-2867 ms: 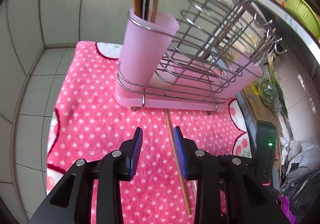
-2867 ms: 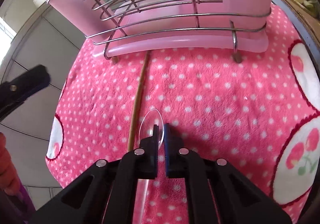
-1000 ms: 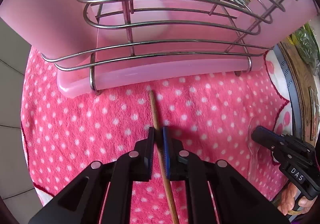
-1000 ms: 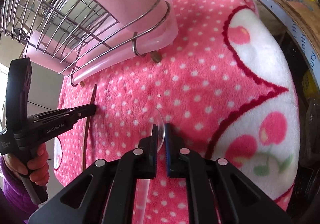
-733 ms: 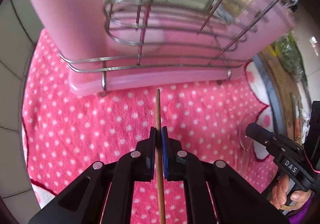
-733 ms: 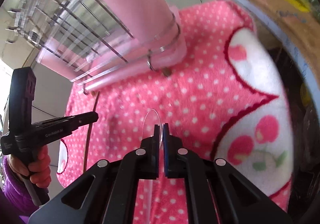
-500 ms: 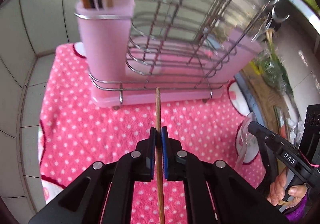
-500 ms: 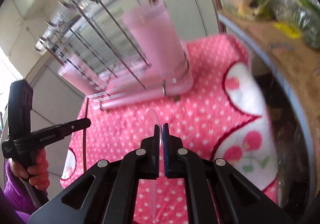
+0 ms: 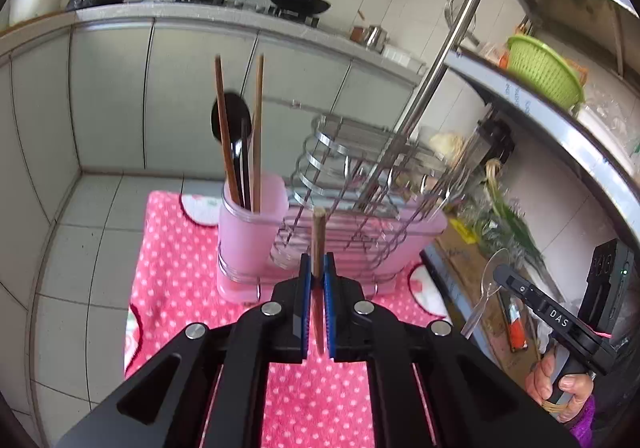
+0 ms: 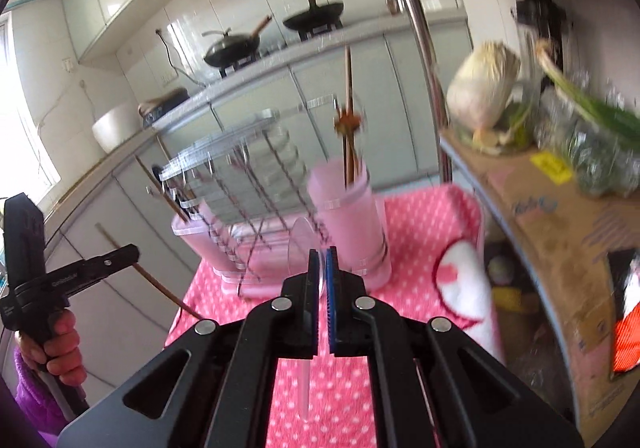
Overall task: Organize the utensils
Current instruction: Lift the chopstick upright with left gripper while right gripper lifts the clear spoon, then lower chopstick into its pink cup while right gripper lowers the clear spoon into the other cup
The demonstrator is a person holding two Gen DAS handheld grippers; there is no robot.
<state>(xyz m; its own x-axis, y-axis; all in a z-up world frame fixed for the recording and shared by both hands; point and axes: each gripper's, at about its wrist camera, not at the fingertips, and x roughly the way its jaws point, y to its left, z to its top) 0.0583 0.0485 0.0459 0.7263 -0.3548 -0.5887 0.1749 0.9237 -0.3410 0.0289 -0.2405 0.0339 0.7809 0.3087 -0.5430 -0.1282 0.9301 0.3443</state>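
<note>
Only from the left wrist, clear spoon (image 9: 489, 277) bowl beyond right gripper (image 9: 505, 275).

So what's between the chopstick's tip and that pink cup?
Nothing but air above the dotted cloth; the left wrist view shows chopstick and cup apart.

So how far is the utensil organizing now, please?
Done: two chopsticks and a dark spoon stand in the pink holder. In hand: the left gripper is shut on a wooden chopstick, the right gripper on a clear plastic spoon, both above the pink cloth. Left: putting both into the holder.
</note>
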